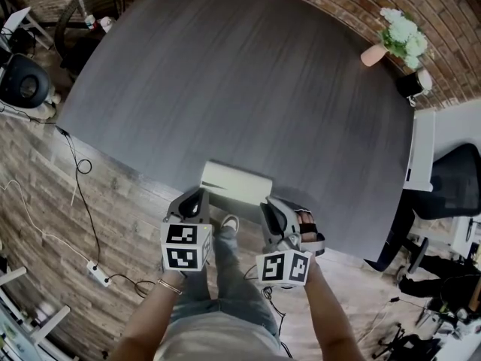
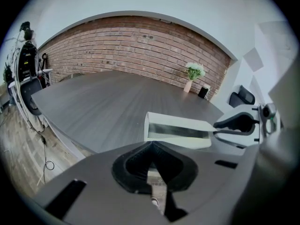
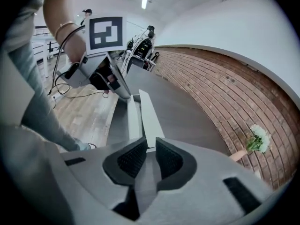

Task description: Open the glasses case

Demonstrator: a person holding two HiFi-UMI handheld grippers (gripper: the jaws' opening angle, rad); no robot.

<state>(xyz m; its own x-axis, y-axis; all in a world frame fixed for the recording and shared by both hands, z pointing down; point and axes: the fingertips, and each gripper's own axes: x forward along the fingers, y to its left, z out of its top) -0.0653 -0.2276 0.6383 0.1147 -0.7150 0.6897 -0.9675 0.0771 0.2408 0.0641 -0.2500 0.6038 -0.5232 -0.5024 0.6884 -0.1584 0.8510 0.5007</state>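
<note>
Left claw (image 1: 197, 196) tight — right claw (image 1: 272, 206) clamped

left gripper (image 2: 151, 145): jaws together at the tips, dark pads making a V, nothing caught between them.
glasses case (image 2: 176, 131): pale and long, lying crosswise right ahead of the tips; contact too close to call.
right gripper (image 2: 238, 122): ahead and off to the right, its 2 jaws either side of the case's right-hand end.
table (image 2: 103, 104): dark grey, running away ahead.
vase of flowers (image 2: 193, 74): far ahead, right, near the brick wall (image 2: 131, 46).
</note>
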